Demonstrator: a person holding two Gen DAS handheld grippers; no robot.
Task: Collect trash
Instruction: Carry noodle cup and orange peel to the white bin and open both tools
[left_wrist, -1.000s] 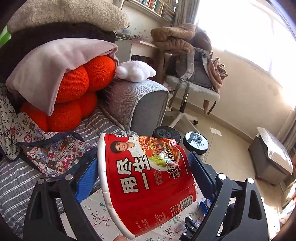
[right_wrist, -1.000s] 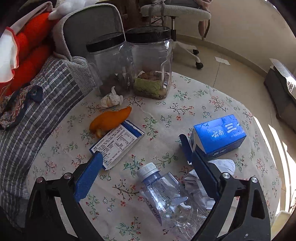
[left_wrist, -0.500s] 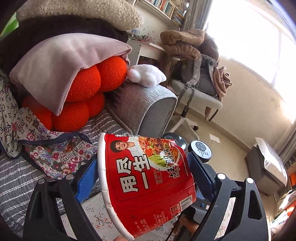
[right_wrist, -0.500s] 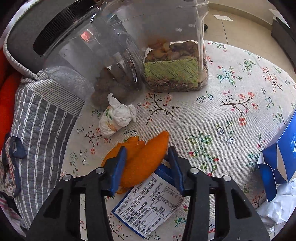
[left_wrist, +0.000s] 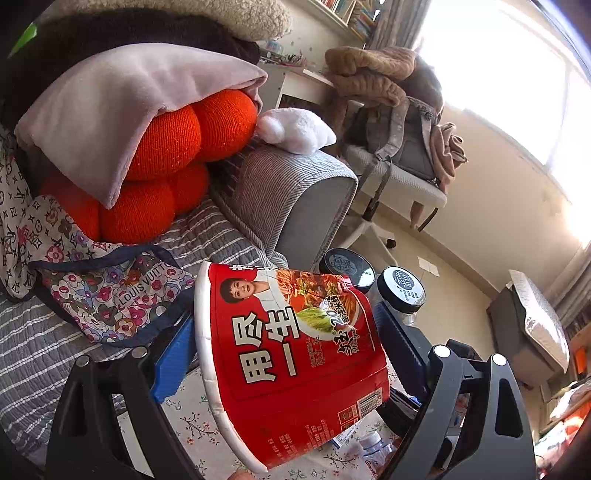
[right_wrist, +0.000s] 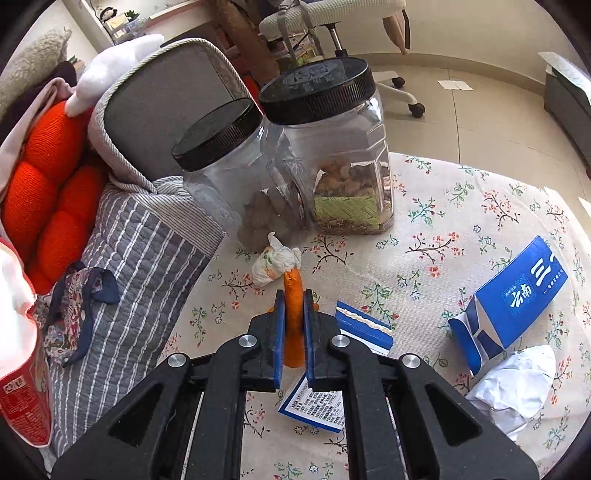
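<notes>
My left gripper (left_wrist: 284, 332) is shut on a red instant-noodle cup (left_wrist: 291, 354), held tilted above the table edge by the sofa; the cup's edge also shows in the right wrist view (right_wrist: 18, 369). My right gripper (right_wrist: 293, 314) is shut on an orange peel (right_wrist: 292, 295) and holds it just above the floral tablecloth (right_wrist: 443, 206). Other trash lies on the table: a crumpled tissue (right_wrist: 275, 260), a blue-and-white wrapper (right_wrist: 332, 387), a blue carton (right_wrist: 513, 295) and a crumpled white paper (right_wrist: 513, 387).
Two clear jars with black lids (right_wrist: 325, 147) stand at the table's far edge, also in the left wrist view (left_wrist: 402, 284). A grey striped sofa (right_wrist: 140, 258) with orange cushions (left_wrist: 162, 162) and a floral bag (left_wrist: 110, 295) is left. An office chair (left_wrist: 399, 173) stands beyond.
My right gripper closed on the orange peel and lifted it off the wrapper, pulling back from the jars. The left gripper with the cup rose slightly.
</notes>
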